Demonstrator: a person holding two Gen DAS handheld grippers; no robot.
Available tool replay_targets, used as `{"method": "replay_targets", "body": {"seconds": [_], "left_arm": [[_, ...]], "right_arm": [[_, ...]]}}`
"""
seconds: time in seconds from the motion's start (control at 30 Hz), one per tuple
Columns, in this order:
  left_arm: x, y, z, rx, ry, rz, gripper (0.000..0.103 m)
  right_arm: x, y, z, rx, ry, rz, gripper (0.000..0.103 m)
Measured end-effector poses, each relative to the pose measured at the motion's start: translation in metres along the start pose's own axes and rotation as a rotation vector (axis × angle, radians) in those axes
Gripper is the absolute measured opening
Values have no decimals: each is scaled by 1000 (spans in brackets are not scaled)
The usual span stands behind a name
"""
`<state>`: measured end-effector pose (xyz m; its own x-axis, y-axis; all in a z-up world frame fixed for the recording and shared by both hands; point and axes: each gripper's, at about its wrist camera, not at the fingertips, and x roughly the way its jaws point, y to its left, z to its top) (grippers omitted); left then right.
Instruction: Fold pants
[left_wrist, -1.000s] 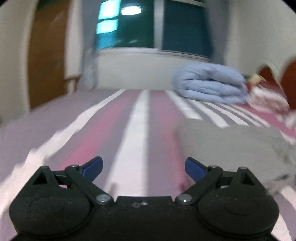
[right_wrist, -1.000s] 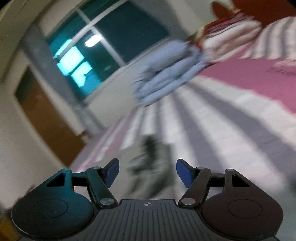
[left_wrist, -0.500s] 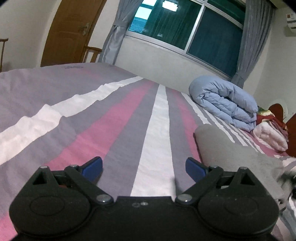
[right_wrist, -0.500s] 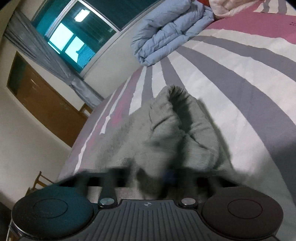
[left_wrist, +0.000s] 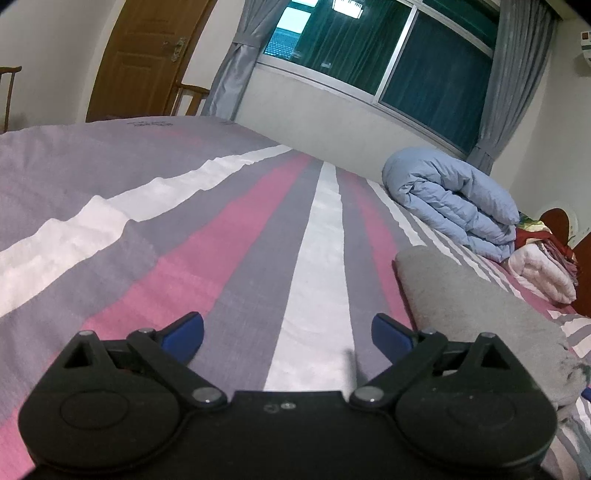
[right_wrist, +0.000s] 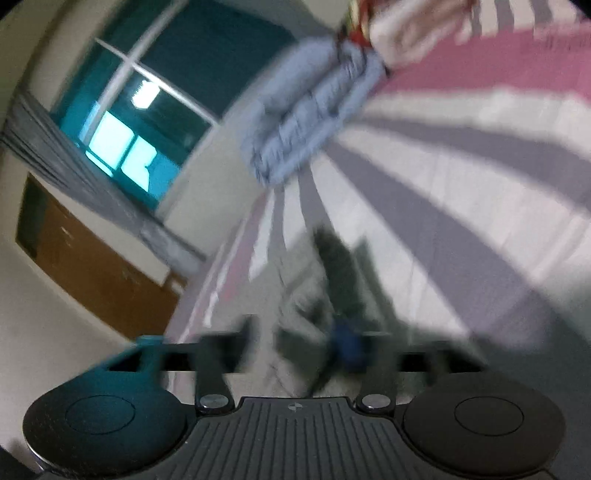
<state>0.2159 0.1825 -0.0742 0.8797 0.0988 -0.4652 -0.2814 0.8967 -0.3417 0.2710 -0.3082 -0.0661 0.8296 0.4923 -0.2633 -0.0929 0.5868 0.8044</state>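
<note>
The grey pants (left_wrist: 480, 306) lie folded on the striped bed sheet (left_wrist: 184, 240), just right of my left gripper (left_wrist: 288, 332). That gripper is open, low over the sheet, with nothing between its blue pads (left_wrist: 184, 332). The right wrist view is smeared by motion. There the pants (right_wrist: 325, 280) show as a rumpled grey heap straight ahead of my right gripper (right_wrist: 295, 343). Its jaws are opening, with the near edge of the cloth between the blurred fingers. I cannot see the pads pressing on the cloth.
A rolled light-blue duvet (left_wrist: 454, 203) lies at the far side of the bed, below the window (left_wrist: 388, 55). A pink-and-white folded blanket (left_wrist: 543, 269) lies against a red-brown headboard (left_wrist: 583, 273). A wooden door (left_wrist: 147, 55) and chairs stand at the left.
The right jaws, closed tight over the grey cloth half a second ago, have spread apart, and that view has swung and blurred. The left gripper dipped and rolled early on, then held still.
</note>
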Motion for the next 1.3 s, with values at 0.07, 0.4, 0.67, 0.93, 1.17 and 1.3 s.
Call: {"method": "replay_targets", "body": {"seconds": [0.07,0.4,0.67,0.93,1.17,1.3], "left_arm": [[-3,-2,0,4,-3,3,91],[-28,-41,-19,202,73,-78,74],[-23,-72,-36,334,117,-157,75],[-8,-78,-38,328,90,-79,75],[-10,-72,-38,315,110,-90,75],[-9,-71,-37,301,110,-87,76]], "right_arm": [[-10,-4,-3,2,6,8,86],[8,3,-21,25,95,-29,82],[-1,1,-22,57,95,-28,82],[0,3,-22,63,98,-19,82],[22,-1,-19,68,128,-6,82],[24,13,-18,-4,116,14,40]]}}
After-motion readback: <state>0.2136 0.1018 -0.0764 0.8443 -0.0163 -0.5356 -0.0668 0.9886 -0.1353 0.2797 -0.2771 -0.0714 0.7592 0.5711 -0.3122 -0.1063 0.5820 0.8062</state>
